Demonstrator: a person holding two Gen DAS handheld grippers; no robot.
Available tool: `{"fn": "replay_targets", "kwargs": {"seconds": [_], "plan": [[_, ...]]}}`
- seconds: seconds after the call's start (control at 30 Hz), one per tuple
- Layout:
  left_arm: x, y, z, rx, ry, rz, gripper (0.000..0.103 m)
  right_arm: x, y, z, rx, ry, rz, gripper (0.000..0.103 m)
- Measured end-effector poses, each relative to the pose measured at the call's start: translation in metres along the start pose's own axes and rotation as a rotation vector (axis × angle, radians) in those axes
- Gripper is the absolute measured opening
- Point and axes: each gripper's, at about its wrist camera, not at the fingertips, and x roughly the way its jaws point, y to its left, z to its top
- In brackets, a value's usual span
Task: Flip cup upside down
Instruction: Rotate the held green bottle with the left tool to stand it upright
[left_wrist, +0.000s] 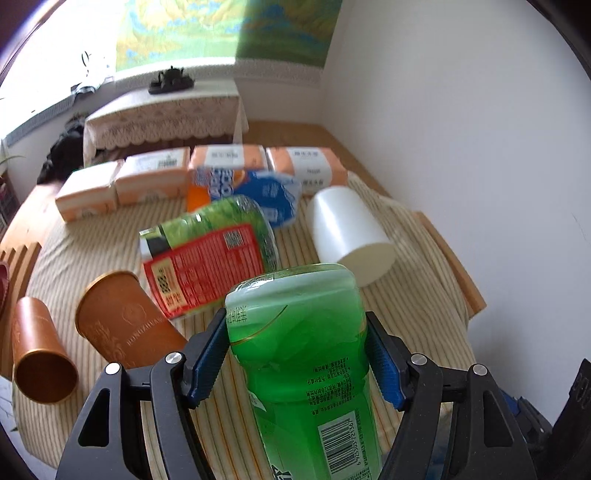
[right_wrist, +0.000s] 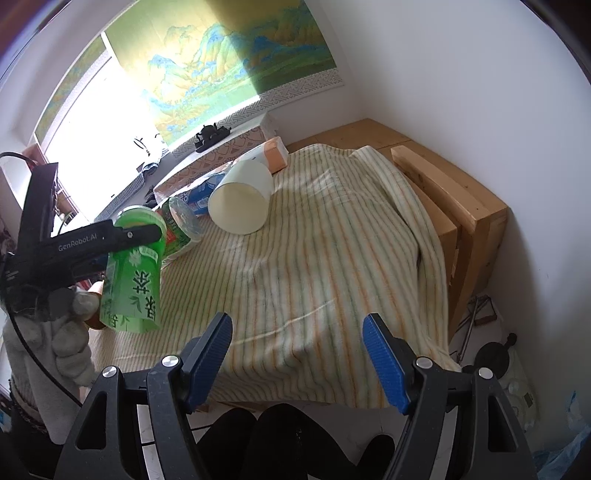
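My left gripper (left_wrist: 295, 354) is shut on a translucent green cup (left_wrist: 306, 354) with a printed label and barcode, held in the air above the striped cloth (left_wrist: 413, 306). In the right wrist view the green cup (right_wrist: 133, 273) hangs tilted at the left, clamped by the left gripper (right_wrist: 136, 232), with its open mouth pointing down and toward me. My right gripper (right_wrist: 297, 350) is open and empty over the near edge of the striped cloth (right_wrist: 332, 266).
On the cloth lie a white cup (left_wrist: 349, 232) on its side, a green and red labelled cup (left_wrist: 210, 254), two brown cups (left_wrist: 122, 321) (left_wrist: 38, 354), a blue packet (left_wrist: 266, 195) and several orange tissue packs (left_wrist: 151, 177). The wooden bed frame (right_wrist: 461, 206) runs along the right.
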Motion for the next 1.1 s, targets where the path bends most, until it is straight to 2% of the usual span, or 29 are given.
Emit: {"fn": "replay_targets", "kwargs": {"seconds": [0.23,0.4,0.47,0.57,0.7,1.1], "plan": [[0.009,-0.005,0.001,0.019,-0.116,0.030,0.073,0.002,0.010,-0.004,-0.015,-0.003,-0.003,0.070],[0.016,-0.021,-0.005,0.100,-0.263,0.108,0.073,0.002,0.009,-0.004,-0.004,-0.005,0.001,0.070],[0.019,-0.028,-0.009,0.145,-0.288,0.133,0.073,0.002,0.008,-0.004,0.000,-0.004,0.000,0.070],[0.024,-0.036,-0.017,0.196,-0.302,0.159,0.073,0.002,0.006,-0.003,0.004,-0.007,-0.005,0.070],[0.021,-0.038,-0.023,0.203,-0.327,0.168,0.073,0.002,0.006,-0.003,0.008,-0.009,-0.007,0.070],[0.012,-0.035,-0.026,0.212,-0.305,0.148,0.073,0.003,0.015,-0.005,-0.006,-0.005,-0.007,0.070]]}}
